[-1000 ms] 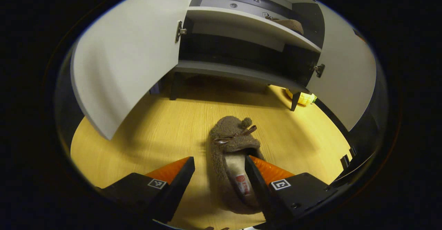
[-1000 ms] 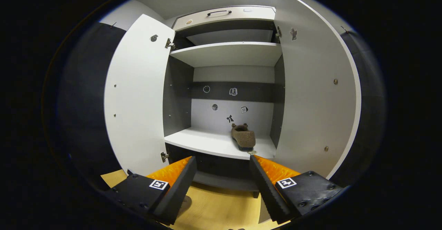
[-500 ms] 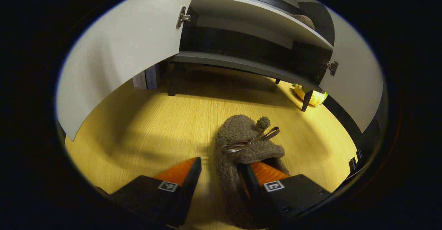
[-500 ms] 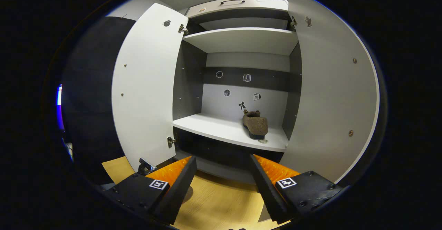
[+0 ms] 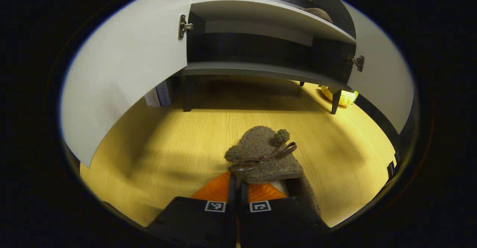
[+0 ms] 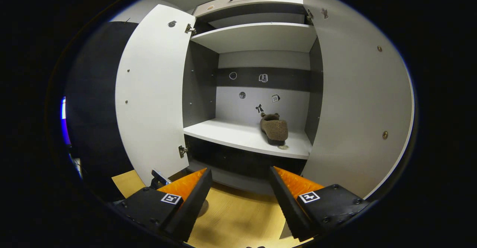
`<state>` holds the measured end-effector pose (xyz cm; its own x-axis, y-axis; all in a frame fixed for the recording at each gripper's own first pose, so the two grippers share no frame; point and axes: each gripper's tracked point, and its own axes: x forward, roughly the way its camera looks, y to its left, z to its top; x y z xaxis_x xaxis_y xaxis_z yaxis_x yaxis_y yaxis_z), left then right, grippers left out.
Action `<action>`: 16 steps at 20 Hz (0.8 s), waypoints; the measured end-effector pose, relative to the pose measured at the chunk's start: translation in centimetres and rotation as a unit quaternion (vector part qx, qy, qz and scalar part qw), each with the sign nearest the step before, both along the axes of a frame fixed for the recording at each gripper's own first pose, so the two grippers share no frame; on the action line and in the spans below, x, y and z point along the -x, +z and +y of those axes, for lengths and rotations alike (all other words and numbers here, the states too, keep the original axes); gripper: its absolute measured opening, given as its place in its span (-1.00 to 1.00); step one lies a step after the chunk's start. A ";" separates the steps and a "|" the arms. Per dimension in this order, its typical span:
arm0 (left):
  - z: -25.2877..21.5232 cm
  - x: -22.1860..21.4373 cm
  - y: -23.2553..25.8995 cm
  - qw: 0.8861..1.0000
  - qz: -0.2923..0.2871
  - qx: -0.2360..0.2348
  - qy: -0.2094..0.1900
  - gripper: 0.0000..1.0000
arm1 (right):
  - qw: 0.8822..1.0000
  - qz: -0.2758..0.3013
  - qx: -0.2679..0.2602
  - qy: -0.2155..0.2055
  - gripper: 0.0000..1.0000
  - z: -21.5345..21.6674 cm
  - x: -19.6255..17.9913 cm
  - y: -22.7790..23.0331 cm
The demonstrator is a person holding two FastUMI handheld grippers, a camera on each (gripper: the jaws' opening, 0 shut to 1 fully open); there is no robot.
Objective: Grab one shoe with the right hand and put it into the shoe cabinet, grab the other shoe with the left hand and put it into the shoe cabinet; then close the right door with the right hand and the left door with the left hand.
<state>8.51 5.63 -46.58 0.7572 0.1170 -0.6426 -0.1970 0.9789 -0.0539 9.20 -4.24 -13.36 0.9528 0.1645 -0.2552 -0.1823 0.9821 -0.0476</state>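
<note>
A brown fuzzy shoe [image 5: 265,158] with a thin bow is seen just ahead of the left gripper [image 5: 237,194], its toe pointing away toward the shoe cabinet [image 5: 261,35]; the side wall of its collar is pinched between the jaws, which are drawn almost together on it. A second ago those jaws were spread wide, one finger outside the shoe and one inside its opening, and half a second ago they were still apart. Whether the shoe rests on the wooden floor [image 5: 179,143] or is lifted off it cannot be told. Beyond the shoe, the left door [image 5: 126,73] and the right door [image 5: 384,80] are seen swung open to either side of the jaws. In the right gripper view, the other shoe [image 6: 275,129] is seen lying on the cabinet's white shelf [image 6: 231,134], ahead of and above the right gripper [image 6: 240,199], toward the right-hand side wall. The right jaws are held wide apart with nothing between them, as before, and the cabinet has shifted only slightly in that view.
</note>
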 end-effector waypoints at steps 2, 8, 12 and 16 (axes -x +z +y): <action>-0.3 0.4 0.1 1.000 0.009 0.007 0.000 -0.89 | 1.000 0.001 -0.003 -0.001 0.96 -0.1 0.1 0.1; -1.5 3.4 9.1 1.000 -0.025 0.000 -0.012 -0.89 | 1.000 -0.007 -0.009 -0.003 0.96 -0.5 -0.1 1.3; -1.6 5.2 19.4 0.999 -0.047 -0.012 -0.009 -0.91 | 1.000 -0.019 -0.012 0.003 0.96 -0.4 -0.4 2.6; 0.6 2.0 30.5 0.995 -0.099 -0.023 0.017 -0.90 | 1.000 -0.023 -0.020 0.005 0.96 -0.8 -0.1 3.7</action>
